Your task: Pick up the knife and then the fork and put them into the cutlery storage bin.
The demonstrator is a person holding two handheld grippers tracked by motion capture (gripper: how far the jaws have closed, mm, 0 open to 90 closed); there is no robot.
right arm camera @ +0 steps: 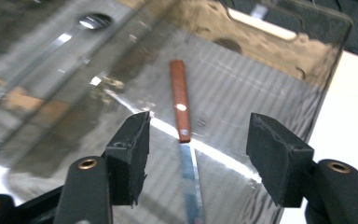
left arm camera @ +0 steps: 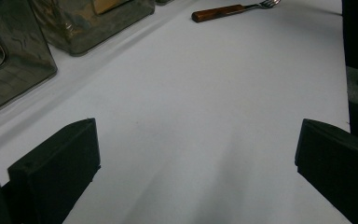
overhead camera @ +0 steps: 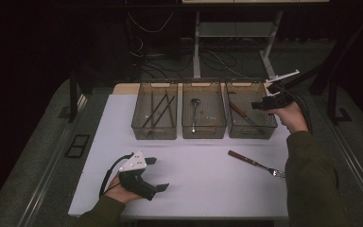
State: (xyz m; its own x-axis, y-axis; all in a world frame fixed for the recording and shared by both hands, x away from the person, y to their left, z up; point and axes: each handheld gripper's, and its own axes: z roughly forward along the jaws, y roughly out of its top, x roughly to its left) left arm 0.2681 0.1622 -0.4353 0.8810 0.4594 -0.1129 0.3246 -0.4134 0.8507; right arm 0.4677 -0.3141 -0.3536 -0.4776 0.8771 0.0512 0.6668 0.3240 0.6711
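Note:
A fork with a brown wooden handle [overhead camera: 255, 164] lies on the white table mat at the right; in the left gripper view the fork [left arm camera: 223, 11] is far ahead. My left gripper [overhead camera: 157, 174] rests low at the front left, open, with bare mat between its jaws [left arm camera: 196, 158]. My right gripper [overhead camera: 258, 105] hovers over the rightmost clear bin [overhead camera: 251, 131], open and holding nothing [right arm camera: 198, 154]. Below and between its jaws, on the bin floor, lies a knife with a brown handle [right arm camera: 181, 102].
Three clear bins stand in a row at the back of the mat. The left bin [overhead camera: 154, 132] holds dark sticks, the middle bin [overhead camera: 204, 133] a spoon [overhead camera: 195, 112]. Table legs and cables are behind. The mat's front edge [overhead camera: 194, 215] is near my left hand.

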